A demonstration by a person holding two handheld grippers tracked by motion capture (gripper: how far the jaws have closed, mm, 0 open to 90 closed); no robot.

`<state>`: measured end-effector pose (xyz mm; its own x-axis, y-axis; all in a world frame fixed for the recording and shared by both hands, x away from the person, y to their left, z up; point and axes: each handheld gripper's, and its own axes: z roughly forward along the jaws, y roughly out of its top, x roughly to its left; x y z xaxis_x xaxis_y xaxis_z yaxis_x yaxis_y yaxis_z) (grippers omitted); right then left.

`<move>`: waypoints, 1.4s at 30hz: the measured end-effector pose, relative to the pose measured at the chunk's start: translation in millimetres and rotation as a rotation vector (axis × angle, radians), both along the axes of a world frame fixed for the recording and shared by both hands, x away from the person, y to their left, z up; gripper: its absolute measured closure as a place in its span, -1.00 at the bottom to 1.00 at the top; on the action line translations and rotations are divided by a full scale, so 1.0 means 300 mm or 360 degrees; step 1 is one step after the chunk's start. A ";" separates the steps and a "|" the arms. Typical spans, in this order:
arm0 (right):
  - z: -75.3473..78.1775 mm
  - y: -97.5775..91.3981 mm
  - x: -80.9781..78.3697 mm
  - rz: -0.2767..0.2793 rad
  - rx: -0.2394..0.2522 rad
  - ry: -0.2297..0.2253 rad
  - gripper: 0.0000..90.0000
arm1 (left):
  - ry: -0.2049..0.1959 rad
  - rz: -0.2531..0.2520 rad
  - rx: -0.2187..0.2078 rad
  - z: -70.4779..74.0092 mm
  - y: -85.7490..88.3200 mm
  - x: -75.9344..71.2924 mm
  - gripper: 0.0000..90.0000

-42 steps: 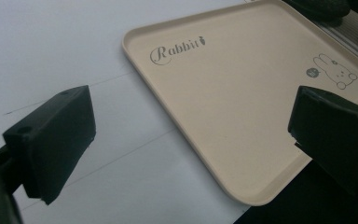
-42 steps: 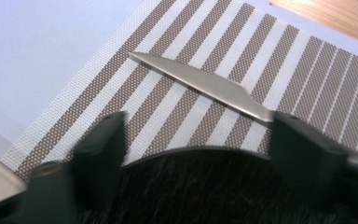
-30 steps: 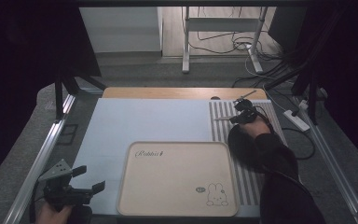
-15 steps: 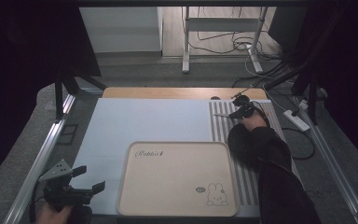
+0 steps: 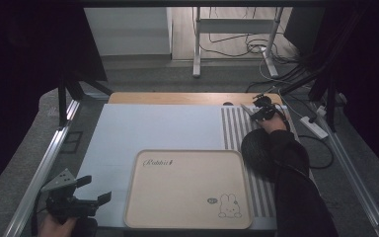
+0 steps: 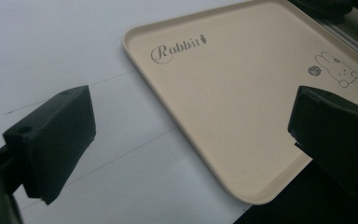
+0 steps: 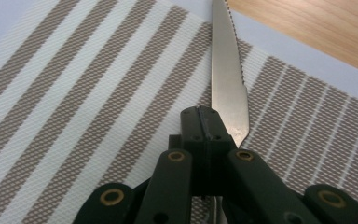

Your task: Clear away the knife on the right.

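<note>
Reading "Rabbit" on tray [image 6: 223, 107], right tool [image 7: 204, 122] clamped on knife [image 7: 226, 79], left tool [image 6: 186, 135] wide.

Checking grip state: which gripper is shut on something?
The right gripper, over the striped mat, shut on a knife. The left gripper stands open by the tray.

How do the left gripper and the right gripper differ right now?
The left gripper has its jaws wide apart with nothing between them; the right gripper is shut on a knife. The left gripper hovers by the near corner of the beige tray; the right gripper is over the striped mat at the table's far side. Both have black jaws.
</note>
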<state>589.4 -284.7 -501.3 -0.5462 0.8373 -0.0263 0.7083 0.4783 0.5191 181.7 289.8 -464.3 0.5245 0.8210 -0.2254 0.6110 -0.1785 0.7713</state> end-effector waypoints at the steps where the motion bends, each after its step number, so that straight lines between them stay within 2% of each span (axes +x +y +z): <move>1: -0.001 -0.004 0.002 -0.0014 0.0009 -0.0006 0.99 | -0.0001 0.0000 0.0001 0.000 0.000 0.000 -0.96; 3: 0.000 -0.014 0.006 -0.0038 -0.0021 -0.0028 0.99 | 0.0000 -0.0001 0.0003 0.000 0.000 0.000 -0.96; 5: 0.001 -0.035 0.011 -0.0092 -0.0025 -0.0038 0.99 | 0.0001 0.0000 0.0001 0.000 0.000 0.000 -0.96; 6: 0.001 -0.035 0.011 -0.0092 -0.0025 -0.0038 0.99 | 0.0002 0.0001 0.0000 0.000 0.000 0.000 -0.96; 8: 0.000 -0.049 0.012 -0.0150 -0.0005 -0.0040 0.99 | 0.0002 0.0002 0.0001 0.000 0.000 0.000 -0.96; 11: 0.009 -0.050 0.007 -0.0160 -0.0008 -0.0020 0.99 | 0.0002 0.0002 -0.0002 0.000 0.000 0.001 -0.96; 12: 0.031 -0.053 0.002 -0.0182 0.0046 -0.0013 0.99 | 0.0002 0.0001 -0.0001 0.000 -0.001 0.001 -0.96; 13: 0.031 -0.053 0.002 -0.0182 0.0046 -0.0013 0.99 | 0.0001 0.0001 0.0000 0.000 -0.001 0.001 -0.96; 14: 0.055 -0.059 -0.001 -0.0210 0.0125 0.0019 0.85 | 0.0002 0.0001 0.0000 0.000 -0.001 0.001 -0.96; 15: 0.055 -0.059 -0.001 -0.0210 0.0125 0.0019 0.85 | 0.0002 0.0002 -0.0002 0.000 0.000 0.001 -0.96; 16: 0.075 -0.063 -0.007 -0.0212 0.0136 0.0036 0.63 | 0.0002 0.0003 -0.0003 0.000 0.000 0.001 -0.96; 17: 0.075 -0.063 -0.007 -0.0212 0.0136 0.0036 0.63 | 0.0003 0.0003 -0.0002 0.000 0.000 0.001 -0.96; 18: 0.081 -0.065 -0.009 -0.0207 0.0131 0.0072 0.48 | 0.0002 0.0002 -0.0001 0.000 0.000 0.001 -0.96; 23: 0.086 -0.070 -0.024 -0.0183 0.0038 0.0096 -0.03 | 0.0003 -0.0002 0.0008 0.001 -0.003 0.003 -0.96; 26: 0.087 -0.082 -0.028 -0.0210 -0.0013 0.0083 -0.36 | 0.0004 -0.0003 0.0007 0.001 -0.002 0.004 -0.96; 28: 0.088 -0.092 -0.030 -0.0229 -0.0011 0.0068 -0.53 | 0.0002 -0.0004 0.0007 0.001 -0.002 0.003 -0.96; 30: 0.082 -0.098 -0.031 -0.0239 -0.0004 0.0094 -0.79 | 0.0003 -0.0002 0.0007 0.000 -0.002 0.003 -0.96; 32: 0.068 -0.097 -0.034 -0.0227 -0.0027 0.0152 -1.00 | 0.0003 -0.0004 0.0007 0.001 -0.003 0.004 -0.96; 35: 0.044 -0.097 -0.038 -0.0273 -0.0150 0.0156 -1.00 | 0.0002 -0.0004 0.0012 0.001 -0.004 0.004 -0.96; 39: 0.039 -0.109 -0.037 -0.0291 -0.0136 0.0181 -0.96 | 0.0002 -0.0003 0.0009 0.001 -0.003 0.003 -0.96; 42: 0.033 -0.122 -0.038 -0.0300 -0.0131 0.0203 -0.70 | 0.0000 -0.0004 0.0012 0.001 -0.004 0.003 -0.96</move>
<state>578.0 -321.4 -491.5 -0.3840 0.9225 -0.0393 0.8464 0.3686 0.3844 182.6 288.6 -464.0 0.5267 0.8212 -0.2195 0.6107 -0.1859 0.7698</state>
